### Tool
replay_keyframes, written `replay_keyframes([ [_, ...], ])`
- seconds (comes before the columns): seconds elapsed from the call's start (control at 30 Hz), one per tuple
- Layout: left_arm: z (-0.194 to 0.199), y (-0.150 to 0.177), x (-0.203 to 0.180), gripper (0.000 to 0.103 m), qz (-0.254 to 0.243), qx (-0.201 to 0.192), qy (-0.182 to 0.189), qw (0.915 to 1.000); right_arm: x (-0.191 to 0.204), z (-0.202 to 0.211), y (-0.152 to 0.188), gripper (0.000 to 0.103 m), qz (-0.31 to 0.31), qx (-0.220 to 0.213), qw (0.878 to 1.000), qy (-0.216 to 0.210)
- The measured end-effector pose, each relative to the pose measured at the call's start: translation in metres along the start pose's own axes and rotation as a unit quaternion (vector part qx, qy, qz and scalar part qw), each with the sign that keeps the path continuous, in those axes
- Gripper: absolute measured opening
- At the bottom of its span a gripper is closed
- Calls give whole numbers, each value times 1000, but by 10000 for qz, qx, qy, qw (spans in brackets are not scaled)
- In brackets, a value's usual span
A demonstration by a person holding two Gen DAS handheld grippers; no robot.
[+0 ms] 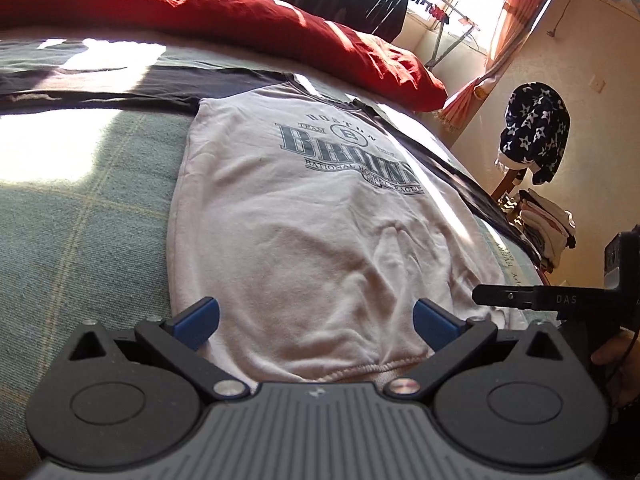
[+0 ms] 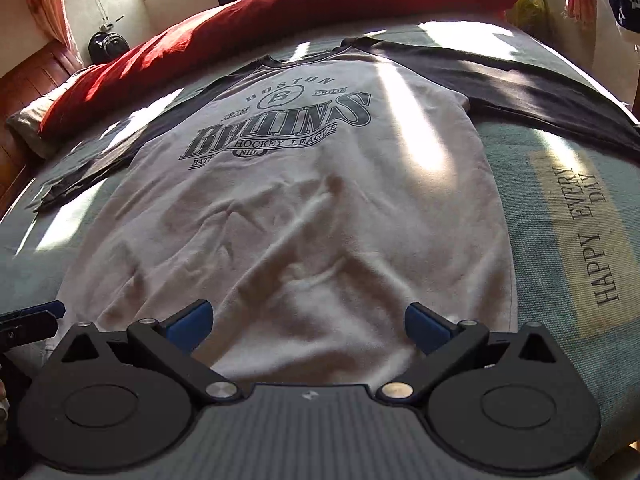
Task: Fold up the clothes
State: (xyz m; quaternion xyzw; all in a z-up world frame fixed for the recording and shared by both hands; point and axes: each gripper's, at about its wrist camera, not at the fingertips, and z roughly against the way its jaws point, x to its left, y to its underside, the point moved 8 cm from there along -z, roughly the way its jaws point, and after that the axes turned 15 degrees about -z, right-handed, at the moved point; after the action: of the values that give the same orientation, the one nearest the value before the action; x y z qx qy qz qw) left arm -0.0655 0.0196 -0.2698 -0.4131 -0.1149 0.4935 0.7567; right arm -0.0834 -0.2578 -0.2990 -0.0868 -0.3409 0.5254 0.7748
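Note:
A white raglan shirt (image 1: pixel 312 224) (image 2: pixel 304 208) with dark sleeves and a "Boston Bruins" print lies flat, front up, on the bed, both sleeves spread out sideways. My left gripper (image 1: pixel 316 318) hovers open over the shirt's bottom hem, nothing between its blue pads. My right gripper (image 2: pixel 308 322) is open too, over the hem further right. In the left wrist view one black finger of the right gripper (image 1: pixel 520 298) pokes in from the right; in the right wrist view the left gripper's finger (image 2: pixel 32 320) shows at the left edge.
A green plaid bedspread (image 1: pixel 80 208) (image 2: pixel 560 184) covers the bed, with a "Happy Every Day" label (image 2: pixel 592 236). A red duvet (image 1: pixel 240 20) (image 2: pixel 280 12) lies along the far side. A chair with a star-print garment (image 1: pixel 532 132) and a stack of folded clothes (image 1: pixel 548 232) stand beside the bed.

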Motion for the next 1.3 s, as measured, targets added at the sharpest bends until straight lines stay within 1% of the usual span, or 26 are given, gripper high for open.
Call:
replay_keyframes([
  [0.07,4,-8,13,102,62,-21,-92,9999,12,4,2,103,118,-34,9999,-103],
  [0.13,7,-16,19,102,31,-76,-74,9999,25,8,4,103,243,-69,9995,-205],
  [0.23,5,-29,17,102,-70,-184,120,9997,42,10,5,103,402,-75,9987,-316],
  [0.3,-1,-36,13,102,-128,-223,289,9993,51,5,4,103,484,-49,9984,-299],
  [0.47,-33,-38,10,102,-36,-30,607,9981,63,-10,7,103,566,123,9978,-328],
  [0.57,-52,-22,15,102,222,237,722,9969,64,-19,12,103,555,302,9973,-362],
  [0.6,-57,-16,18,102,286,252,745,9965,63,-22,13,103,531,375,9971,-389],
  [0.7,-55,-14,19,102,325,134,832,9959,60,-30,18,103,512,502,9966,-408],
  [0.83,-45,-25,26,102,502,103,901,9946,56,-37,22,103,535,581,9960,-408],
  [0.9,-38,-36,37,102,524,14,816,9953,55,-36,23,103,559,583,9958,-440],
  [1.0,-27,-55,62,102,670,-143,661,9955,55,-36,23,103,596,586,9953,-487],
  [1.1,-14,-75,101,101,904,-361,366,9946,54,-35,24,103,633,590,9948,-534],
  [1.17,-4,-85,134,99,1156,-550,126,9917,53,-34,24,103,658,592,9945,-565],
  [1.23,6,-91,170,89,1556,-767,-99,9848,55,-31,23,103,606,571,9948,-581],
  [1.27,11,-91,190,80,1788,-874,-201,9798,56,-30,22,103,583,567,9949,-604],
  [1.3,16,-92,209,73,2018,-980,-302,9740,58,-26,20,103,560,569,9945,-672],
])
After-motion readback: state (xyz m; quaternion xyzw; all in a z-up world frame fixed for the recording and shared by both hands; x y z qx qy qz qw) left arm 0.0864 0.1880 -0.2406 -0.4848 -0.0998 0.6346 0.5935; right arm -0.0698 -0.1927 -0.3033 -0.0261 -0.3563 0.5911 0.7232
